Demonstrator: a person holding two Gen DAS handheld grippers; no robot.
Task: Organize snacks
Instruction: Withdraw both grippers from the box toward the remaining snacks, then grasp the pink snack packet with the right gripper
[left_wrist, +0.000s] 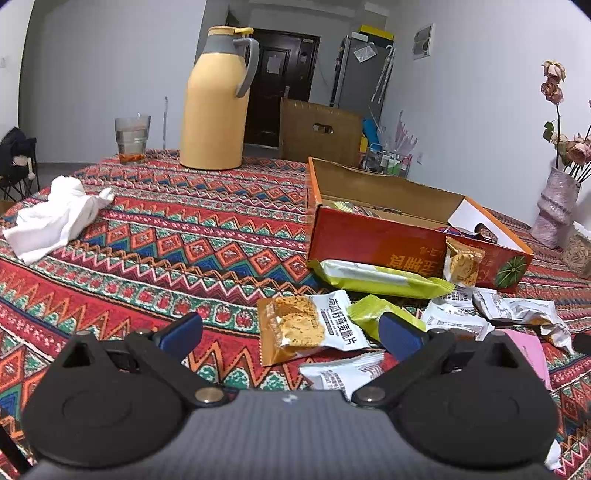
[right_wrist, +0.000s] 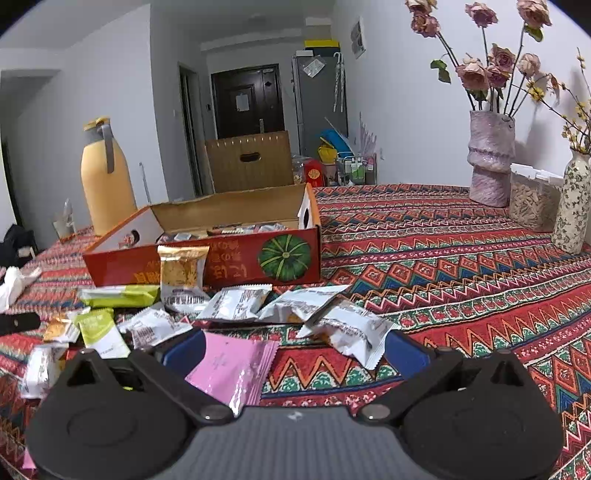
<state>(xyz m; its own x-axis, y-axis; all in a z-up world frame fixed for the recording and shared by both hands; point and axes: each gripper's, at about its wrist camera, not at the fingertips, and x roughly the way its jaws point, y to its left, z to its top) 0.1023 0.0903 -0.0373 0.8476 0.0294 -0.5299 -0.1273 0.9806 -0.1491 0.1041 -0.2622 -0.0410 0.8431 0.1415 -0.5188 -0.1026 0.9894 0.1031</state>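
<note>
Both grippers hang low over the patterned tablecloth (left_wrist: 184, 236) with nothing held. The left gripper (left_wrist: 291, 332) has its blue fingers spread wide on either side of an orange-and-white cracker packet (left_wrist: 306, 328), which looks like a line-up for a pick. The right gripper (right_wrist: 295, 350) is likewise spread, with a pink packet (right_wrist: 232, 365) lying near its left finger and a white packet (right_wrist: 351, 328) near its right finger. The loose snacks sit in a scatter on the cloth just in front of the red cardboard box (right_wrist: 229, 266), probably so each can be lifted the short way over its near wall. One orange cracker pack (right_wrist: 183, 273) stands leaning against that wall, and a long green wrapper (left_wrist: 380, 277) lies flat along its foot. The box stands open, its lid flap raised at the far side, and several packets already lie inside, though what kind is hard to tell. Far left stand a yellow thermos jug (left_wrist: 216, 107) and a glass (left_wrist: 132, 138), well apart from the snacks; at the right a vase (right_wrist: 489, 158) holds dried roses.
</note>
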